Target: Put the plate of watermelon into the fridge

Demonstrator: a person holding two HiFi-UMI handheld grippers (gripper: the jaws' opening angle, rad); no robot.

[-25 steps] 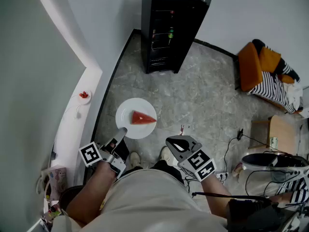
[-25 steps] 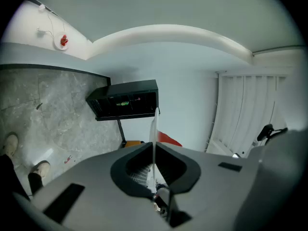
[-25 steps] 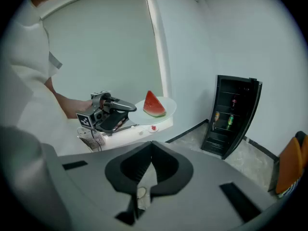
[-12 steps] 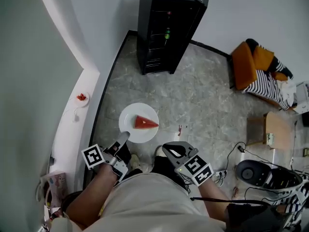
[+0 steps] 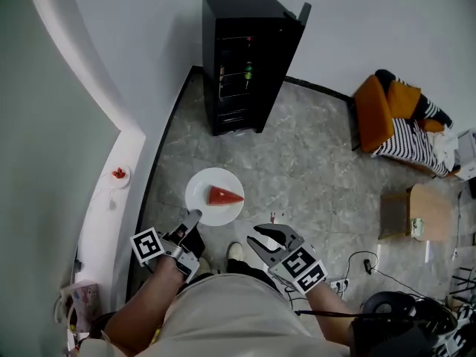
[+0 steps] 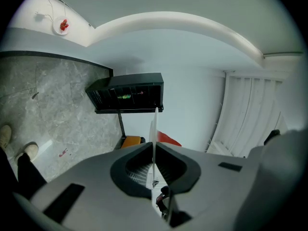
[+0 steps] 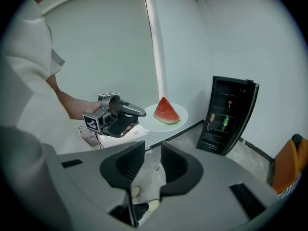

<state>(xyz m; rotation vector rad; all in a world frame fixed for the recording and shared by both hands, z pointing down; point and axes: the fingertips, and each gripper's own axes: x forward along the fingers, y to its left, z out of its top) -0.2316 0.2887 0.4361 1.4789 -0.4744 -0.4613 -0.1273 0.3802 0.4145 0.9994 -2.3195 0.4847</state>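
Observation:
A white plate (image 5: 202, 199) carries one red watermelon wedge (image 5: 224, 195) and hangs level above the grey stone floor. My left gripper (image 5: 190, 219) is shut on the plate's near rim. In the left gripper view the plate (image 6: 154, 129) stands edge-on between the jaws, the watermelon wedge (image 6: 167, 139) just beyond it. My right gripper (image 5: 266, 241) hovers open to the plate's right with nothing between its fingers. Seen from the right gripper view, my right gripper (image 7: 153, 163) points past the left gripper (image 7: 139, 112) and the plate (image 7: 179, 122). The black fridge (image 5: 244, 58) stands ahead against the wall with its door (image 5: 300, 15) open.
A curved white ledge (image 5: 111, 199) with a small dish of red fruit (image 5: 119, 174) runs along the left. An orange chair with a striped cloth (image 5: 394, 117) and a low wooden table (image 5: 413, 211) stand at the right. Cables and a black round device (image 5: 387, 305) lie near the right foot.
The plate and both grippers have come a little nearer the fridge. The right gripper has drifted left, closer to the plate. The left gripper's hold on the rim is unchanged.

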